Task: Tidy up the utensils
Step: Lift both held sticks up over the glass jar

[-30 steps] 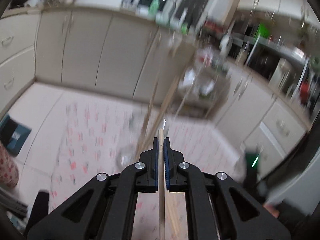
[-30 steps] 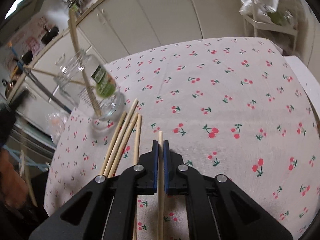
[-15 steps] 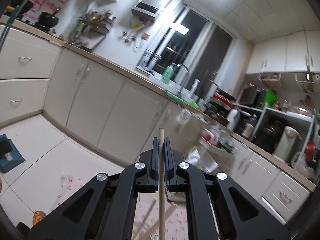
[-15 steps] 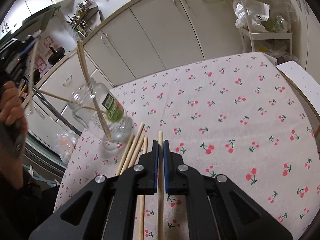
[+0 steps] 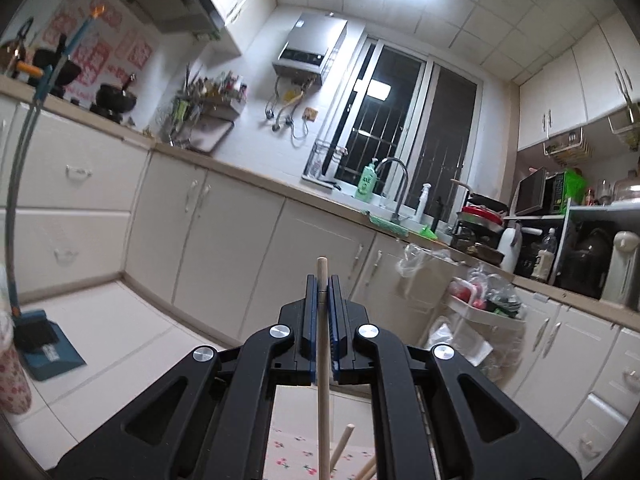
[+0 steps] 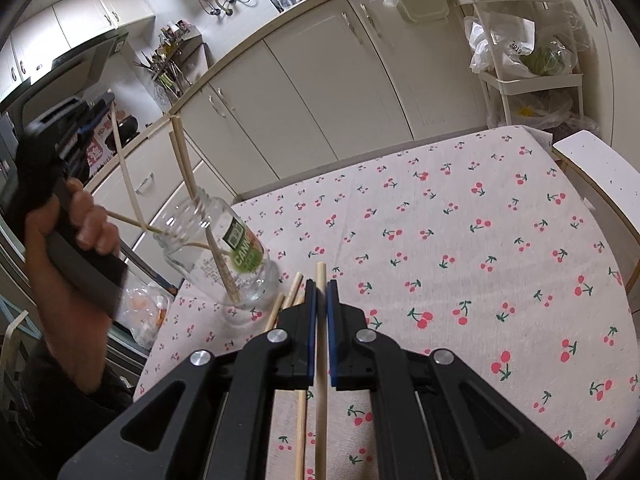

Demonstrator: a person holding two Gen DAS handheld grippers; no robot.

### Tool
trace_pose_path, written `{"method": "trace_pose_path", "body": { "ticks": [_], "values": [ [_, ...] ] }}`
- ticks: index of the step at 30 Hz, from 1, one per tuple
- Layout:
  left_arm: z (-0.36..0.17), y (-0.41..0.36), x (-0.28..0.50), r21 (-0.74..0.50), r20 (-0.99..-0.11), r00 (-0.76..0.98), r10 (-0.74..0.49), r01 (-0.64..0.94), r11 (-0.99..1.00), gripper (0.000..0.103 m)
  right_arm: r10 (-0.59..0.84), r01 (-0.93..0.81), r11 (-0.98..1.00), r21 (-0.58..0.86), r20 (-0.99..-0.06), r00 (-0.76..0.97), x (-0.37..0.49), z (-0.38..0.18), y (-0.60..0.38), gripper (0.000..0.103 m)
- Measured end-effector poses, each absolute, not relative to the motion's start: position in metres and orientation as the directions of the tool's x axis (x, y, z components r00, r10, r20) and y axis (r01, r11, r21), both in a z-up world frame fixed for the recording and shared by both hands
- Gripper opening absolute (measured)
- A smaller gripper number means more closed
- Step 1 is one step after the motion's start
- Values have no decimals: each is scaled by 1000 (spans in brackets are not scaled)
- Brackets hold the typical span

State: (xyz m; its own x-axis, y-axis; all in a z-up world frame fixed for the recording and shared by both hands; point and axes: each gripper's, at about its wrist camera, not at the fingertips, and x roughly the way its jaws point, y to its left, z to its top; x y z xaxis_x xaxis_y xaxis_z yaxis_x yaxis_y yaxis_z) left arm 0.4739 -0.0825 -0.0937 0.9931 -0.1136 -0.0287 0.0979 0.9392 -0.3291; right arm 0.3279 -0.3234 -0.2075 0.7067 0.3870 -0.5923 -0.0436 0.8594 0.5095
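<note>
Task partly done: jar [image 6: 218,256] on table [image 6: 460,216] holds at least two chopsticks [image 6: 182,160]. Left tongs [image 5: 322,292] clamp one stick [image 5: 322,360], raised over jar, lower end at its mouth. Right tongs [image 6: 321,300] clamp another [image 6: 320,420] low over table. About three loose sticks [image 6: 301,420] left on cloth beside jar.

Tablecloth [image 6: 460,240] open center & right of frame; glass jar [image 6: 224,252] w/ sticks [image 6: 182,160] & left gripper [image 6: 100,108] block left.
</note>
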Motion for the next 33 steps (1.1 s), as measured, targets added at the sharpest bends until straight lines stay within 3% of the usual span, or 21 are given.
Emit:
{"method": "trace_pose_path", "body": {
  "ticks": [17,33],
  "values": [
    [-94,-125,447,-88,132,990,-40,52,995,5,430,-55,828,559,-569,701,329,-206,-326,6],
    [-92,-123,438,-32,116,991,-64,68,997,6,451,-74,810,581,-538,712,326,-199,-328,6]
  ]
}}
